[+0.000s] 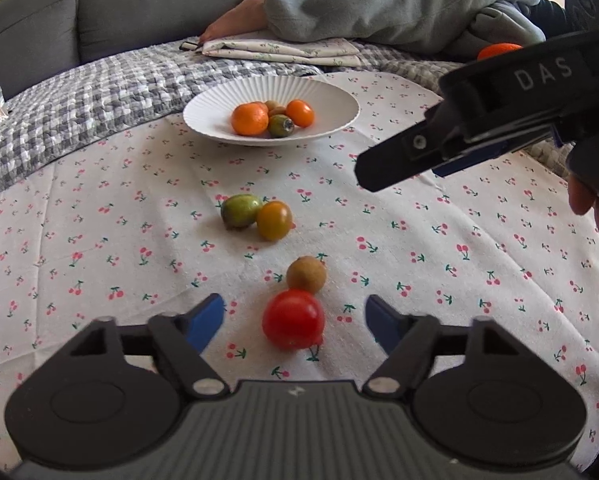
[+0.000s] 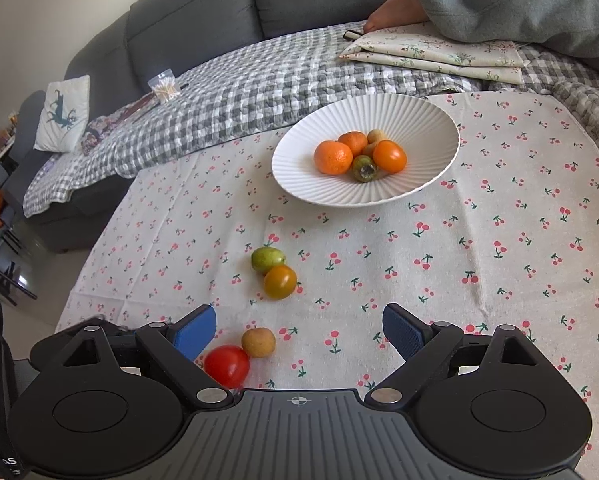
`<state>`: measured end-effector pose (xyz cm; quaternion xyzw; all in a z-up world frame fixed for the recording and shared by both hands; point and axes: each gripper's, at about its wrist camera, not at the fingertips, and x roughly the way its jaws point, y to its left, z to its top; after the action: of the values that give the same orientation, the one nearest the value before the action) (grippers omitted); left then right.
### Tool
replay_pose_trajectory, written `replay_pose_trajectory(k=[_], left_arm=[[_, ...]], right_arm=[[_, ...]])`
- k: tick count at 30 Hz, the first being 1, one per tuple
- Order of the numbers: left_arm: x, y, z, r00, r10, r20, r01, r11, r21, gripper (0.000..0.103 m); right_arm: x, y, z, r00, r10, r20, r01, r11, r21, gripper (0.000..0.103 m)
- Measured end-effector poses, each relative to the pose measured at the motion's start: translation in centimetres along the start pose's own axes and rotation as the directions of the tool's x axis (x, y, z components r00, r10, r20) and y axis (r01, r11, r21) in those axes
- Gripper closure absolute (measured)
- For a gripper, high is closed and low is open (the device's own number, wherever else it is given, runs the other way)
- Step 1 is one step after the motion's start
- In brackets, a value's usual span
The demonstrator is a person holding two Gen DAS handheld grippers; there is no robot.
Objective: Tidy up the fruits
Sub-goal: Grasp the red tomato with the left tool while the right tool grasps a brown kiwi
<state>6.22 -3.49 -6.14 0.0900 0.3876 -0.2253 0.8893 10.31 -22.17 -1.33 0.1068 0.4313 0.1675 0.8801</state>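
Red tomato [image 1: 293,325], between open left tongs [image 1: 294,322]

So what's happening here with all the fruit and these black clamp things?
A person is gathering small fruits off a cherry-print cloth into a white ribbed bowl, using hand-held tongs. Several fruits already sit in the bowl. Four are left on the cloth: a red tomato, a brown fruit touching it, and farther off a green fruit beside an orange-green one. The left tongs straddle the tomato without gripping it. The right tongs are open and hold nothing.
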Motion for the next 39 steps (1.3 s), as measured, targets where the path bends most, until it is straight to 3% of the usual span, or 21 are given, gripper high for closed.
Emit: replay_pose_trajectory(k=[3,5,6,14,21,28,33,39], left_arm=[[0.7,-0.3,-0.1,1.0,-0.017,-0.012,0.017,1.0,0.016,0.048],[1.3,-0.5,-0.2,0.999,0.011,-0.032,-0.01,0.999,0.038,0.066],[1.6,-0.4,-0.3,0.999,0.015,-0.049,-0.013,0.999,0.042,0.068],[0.3,1.2,0.0,0.999,-0.019,-0.039,0.017,0.999,-0.038,0.069],[-0.9,4.2,0.5,0.999,0.048,-0.019,-0.05,0.99,-0.13,0.069],[-1.9,7.8,1.2,0.991,0.132,0.01,-0.125,0.958,-0.258,0.069],[-2.1,9.2,1.2,0.989,0.148,0.008,-0.138,0.941,-0.309,0.069],[-2.1,9.4,1.0,0.989,0.145,0.012,-0.134,0.941,-0.312,0.069]], right_arm=[[0.3,0.0,0.0,1.0,-0.009,0.0,0.009,1.0,0.003,0.011],[0.4,0.0,0.0,1.0,-0.009,-0.001,0.009,1.0,0.005,0.011],[0.5,0.0,0.0,1.0,-0.012,-0.001,0.012,1.0,0.004,0.011],[1.3,0.3,-0.4,1.0,-0.005,-0.017,0.005,1.0,-0.029,0.011],[2.0,0.1,-0.6,0.999,-0.028,-0.033,0.027,0.999,-0.031,0.012],[3.1,1.4,-1.3,0.998,0.003,-0.055,-0.007,0.997,-0.081,0.013],[4.6,3.2,-2.2,0.995,0.032,-0.09,-0.045,0.988,-0.149,0.024],[5.7,4.4,-2.7,0.997,0.026,-0.076,-0.04,0.981,-0.191,0.04]])
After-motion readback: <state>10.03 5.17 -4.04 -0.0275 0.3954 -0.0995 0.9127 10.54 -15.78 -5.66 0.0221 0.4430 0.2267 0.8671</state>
